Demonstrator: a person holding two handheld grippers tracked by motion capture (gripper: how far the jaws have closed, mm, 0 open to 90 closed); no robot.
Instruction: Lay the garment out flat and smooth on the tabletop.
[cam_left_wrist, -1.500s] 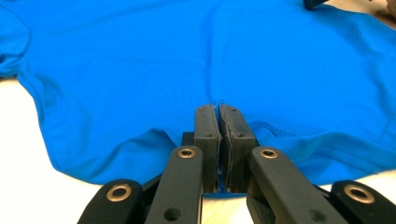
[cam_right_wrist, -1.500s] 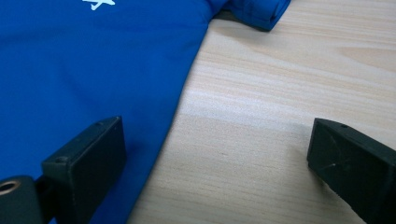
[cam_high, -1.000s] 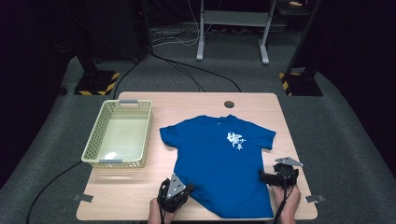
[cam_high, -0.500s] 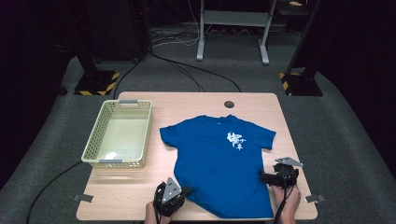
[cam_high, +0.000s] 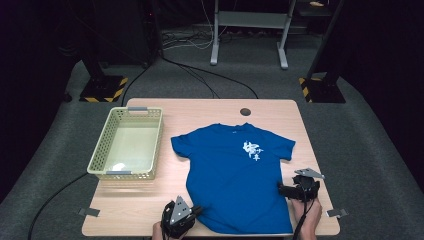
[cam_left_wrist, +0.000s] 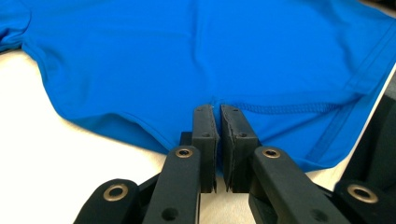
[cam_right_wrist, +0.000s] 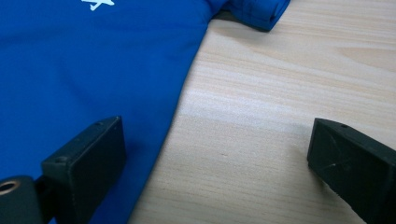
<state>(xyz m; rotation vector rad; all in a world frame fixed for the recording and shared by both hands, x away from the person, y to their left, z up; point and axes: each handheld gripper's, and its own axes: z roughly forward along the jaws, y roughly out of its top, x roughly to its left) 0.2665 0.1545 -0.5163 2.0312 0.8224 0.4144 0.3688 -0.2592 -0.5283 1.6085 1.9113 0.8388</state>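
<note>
A blue shirt (cam_high: 240, 175) lies flat on the table (cam_high: 145, 200), just right of a yellow basket (cam_high: 128, 144). The left gripper (cam_left_wrist: 217, 114) has its fingers (cam_left_wrist: 205, 140) clenched on the shirt's near hem at the near left corner. The right gripper (cam_right_wrist: 210, 154) has its fingers wide apart, one over the shirt's right edge and one over bare table.

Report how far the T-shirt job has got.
Done: the blue T-shirt lies spread flat on the table. In hand: the left tool has pinched its hem; the right tool straddles its side edge, open. Left: any folding; the basket holds nothing.
</note>
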